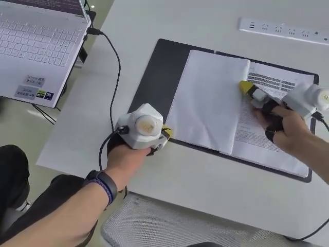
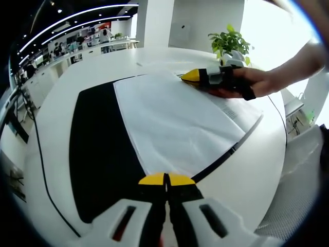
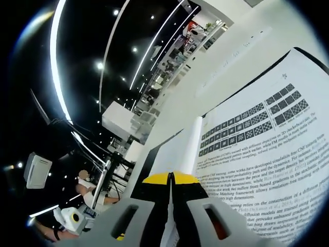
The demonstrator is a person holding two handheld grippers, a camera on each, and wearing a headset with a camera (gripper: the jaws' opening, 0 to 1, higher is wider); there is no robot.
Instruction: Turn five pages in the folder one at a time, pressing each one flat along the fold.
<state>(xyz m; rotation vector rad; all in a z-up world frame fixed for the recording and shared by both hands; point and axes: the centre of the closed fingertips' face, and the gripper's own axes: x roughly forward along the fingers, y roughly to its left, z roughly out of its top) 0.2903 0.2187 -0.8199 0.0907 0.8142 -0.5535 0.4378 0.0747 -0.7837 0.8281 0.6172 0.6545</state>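
Observation:
A black folder (image 1: 159, 72) lies open on the white table. Its turned blank page (image 1: 208, 98) lies over the left half, and a printed page (image 1: 267, 139) covers the right half. My right gripper (image 1: 245, 86) is shut, its yellow tips resting by the fold near the top of the printed page (image 3: 267, 149); its own view shows the closed tips (image 3: 171, 180) at the gutter. My left gripper (image 1: 167, 133) is shut at the near left corner of the blank page, tips (image 2: 166, 180) just short of the page edge (image 2: 175, 123). The right gripper (image 2: 193, 76) shows across the sheet.
A laptop (image 1: 36, 46) sits at the far left with a black cable (image 1: 115, 67) running along the table beside the folder. A white power strip (image 1: 282, 30) lies at the back right. A mesh chair seat (image 1: 154, 226) is below the table's near edge.

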